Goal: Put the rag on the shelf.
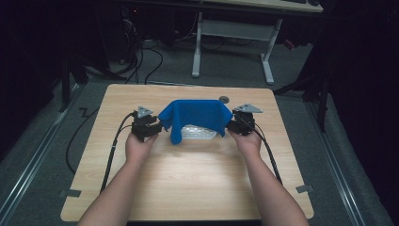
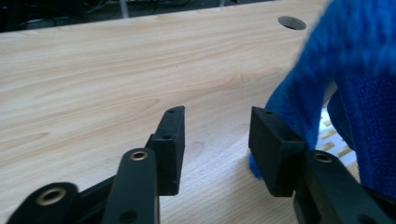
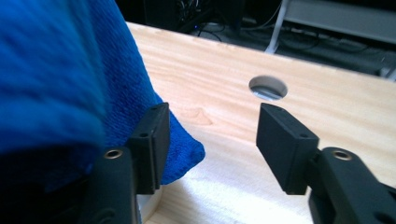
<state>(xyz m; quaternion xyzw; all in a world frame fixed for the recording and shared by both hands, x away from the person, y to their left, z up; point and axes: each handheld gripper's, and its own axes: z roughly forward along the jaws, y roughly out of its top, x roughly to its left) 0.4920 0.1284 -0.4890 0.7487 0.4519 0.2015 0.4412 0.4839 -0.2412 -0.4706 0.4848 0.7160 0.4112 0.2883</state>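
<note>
A: Left gripper (image 2: 215, 140), what's it doing?

B: Jaws apart, nothing clamped. Bare wood btwn the pads. The blue cloth (image 2: 355, 88) brushes the outside of its one jaw in the left gripper view, not inside the gap.

A: And the right gripper (image 3: 212, 140)?

B: Same. Jaws spread, let go. Its one jaw sits right against the cloth's corner, cloth on the outer side; gap shows just tabletop.

A: So neither's got hold of it?

B: Nope, both released. From the high view the left gripper (image 1: 157, 128) is just beside the cloth's left edge, right gripper (image 1: 230, 125) just beside its right edge, each in a hand w/ cable trailing back toward the person.

A: Where's the cloth sitting?

B: Mid-table, toward the far side. It's draped over a white slatted thing (image 1: 197, 132), prob. a rack or tray, can't tell which. Cloth (image 1: 195, 115) humps up over it, one corner hanging down at front left, touching the table (image 1: 188, 179).

A: Anything else near?

B: Round hole (image 1: 224, 99) in the tabletop just behind the cloth's right side. Beyond the table, a white desk frame (image 1: 233, 35) and cables on the floor.
</note>
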